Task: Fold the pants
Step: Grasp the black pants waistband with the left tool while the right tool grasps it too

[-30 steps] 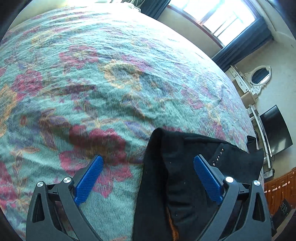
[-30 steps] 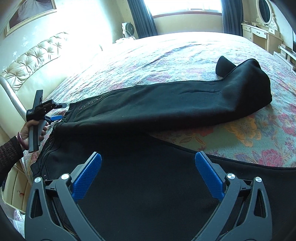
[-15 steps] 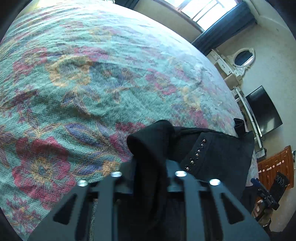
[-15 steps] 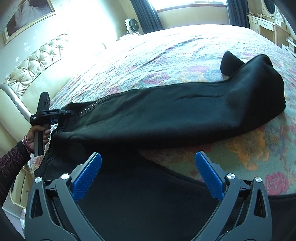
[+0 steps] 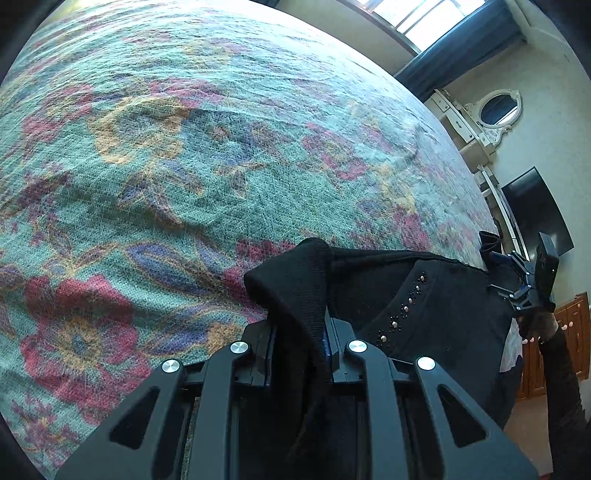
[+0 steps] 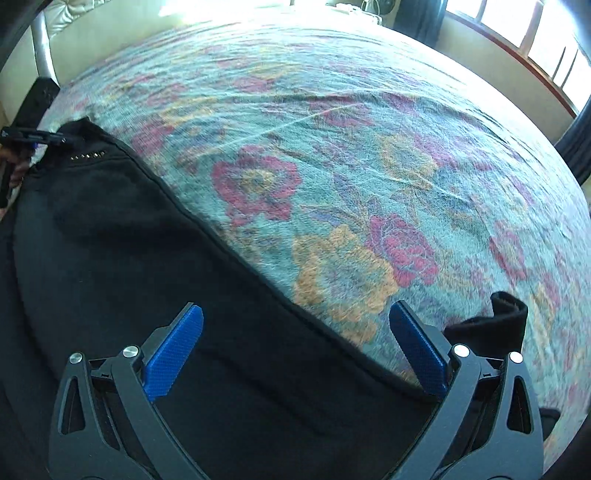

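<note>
Black pants point(image 5: 436, 314) with a row of studs lie on a floral bedspread point(image 5: 184, 166). My left gripper point(image 5: 301, 325) is shut on a raised fold of the waistband, which sticks up between its pads. In the right wrist view the pants point(image 6: 129, 258) run diagonally from the studded waist at upper left towards the cuff point(image 6: 506, 317) at lower right. My right gripper point(image 6: 295, 308) hangs open above the leg's far edge, with nothing between its blue pads point(image 6: 173, 343). The left gripper point(image 6: 33, 138) shows at the waist, and the right gripper point(image 5: 524, 280) at the far right.
The bedspread point(image 6: 369, 166) stretches beyond the pants in both views. A window point(image 5: 424, 22), a dresser with an oval mirror point(image 5: 495, 107), a dark TV point(image 5: 535, 210) and a wooden cabinet point(image 5: 576, 332) stand past the bed. A sleeved arm point(image 5: 561, 387) holds the right gripper.
The left gripper went from open to shut on the waistband and lifted a fold of it. The right gripper swung and rolled along the leg towards the cuff, staying open.
</note>
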Motion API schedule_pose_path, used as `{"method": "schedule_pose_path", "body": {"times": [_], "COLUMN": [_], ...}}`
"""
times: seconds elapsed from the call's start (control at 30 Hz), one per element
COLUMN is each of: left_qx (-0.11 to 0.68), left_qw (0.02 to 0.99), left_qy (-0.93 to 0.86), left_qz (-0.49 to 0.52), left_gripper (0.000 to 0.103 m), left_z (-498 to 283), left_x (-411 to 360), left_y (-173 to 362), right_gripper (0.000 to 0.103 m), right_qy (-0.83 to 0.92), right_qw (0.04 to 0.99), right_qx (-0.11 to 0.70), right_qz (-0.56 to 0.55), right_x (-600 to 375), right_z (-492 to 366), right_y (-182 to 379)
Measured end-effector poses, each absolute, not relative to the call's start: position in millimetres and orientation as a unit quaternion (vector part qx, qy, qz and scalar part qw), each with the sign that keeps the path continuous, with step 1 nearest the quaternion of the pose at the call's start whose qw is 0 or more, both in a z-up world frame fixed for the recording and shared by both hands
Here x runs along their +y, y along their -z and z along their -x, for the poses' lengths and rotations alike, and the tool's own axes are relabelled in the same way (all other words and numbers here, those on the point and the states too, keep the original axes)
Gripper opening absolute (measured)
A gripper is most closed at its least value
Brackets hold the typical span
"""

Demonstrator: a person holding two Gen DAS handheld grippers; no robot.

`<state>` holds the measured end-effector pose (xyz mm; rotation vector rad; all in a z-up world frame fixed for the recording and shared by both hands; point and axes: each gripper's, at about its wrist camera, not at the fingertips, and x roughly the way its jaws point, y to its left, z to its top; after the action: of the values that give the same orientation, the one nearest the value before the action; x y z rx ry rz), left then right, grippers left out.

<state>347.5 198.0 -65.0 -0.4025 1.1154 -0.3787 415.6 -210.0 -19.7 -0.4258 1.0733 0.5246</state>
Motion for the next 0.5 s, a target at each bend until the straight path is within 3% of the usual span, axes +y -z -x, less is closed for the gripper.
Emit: {"method": "schedule_pose_path", "body": {"times": [0.13,0.17,0.23,0.27,0.3,0.37,0.5], "left_qx": [0.522,0.52,0.512,0.508,0.505,0.5,0.469], "left_qw": [0.816,0.817,0.821,0.826,0.831,0.833,0.848], "left_qy": [0.176,0.173,0.168,0.163,0.159,0.157,0.161], "left_qz": [0.175,0.182,0.189,0.18,0.171,0.178,0.186], "left_gripper": [0.025,0.028,0.028,0.024,0.022,0.015,0.013], "left_z": [-351.6,-352.2,-351.1,-349.8,-348.4,-345.3,-331.2], "left_x": [191.8,191.2,190.2,188.4,186.3,184.8,184.7], "left_y": [61.5,61.4,61.8,61.1,60.0,56.1,32.5], "right_gripper": [0.101,0.097,0.071,0.038,0.014,0.009,0.009], "right_qy": [-0.248,-0.248,-0.262,-0.269,-0.27,-0.263,-0.244], "right_qw": [0.772,0.771,0.77,0.771,0.773,0.783,0.828], "right_qx": [0.563,0.565,0.561,0.558,0.555,0.538,0.471], "right_qz": [0.16,0.159,0.155,0.149,0.146,0.167,0.181], "right_x": [-215.5,-215.4,-214.2,-214.2,-214.3,-210.5,-209.0], "right_z": [-438.2,-437.8,-429.7,-423.6,-416.9,-399.7,-354.1], "right_y": [49.2,48.3,40.9,34.8,29.3,19.3,-20.0]}}
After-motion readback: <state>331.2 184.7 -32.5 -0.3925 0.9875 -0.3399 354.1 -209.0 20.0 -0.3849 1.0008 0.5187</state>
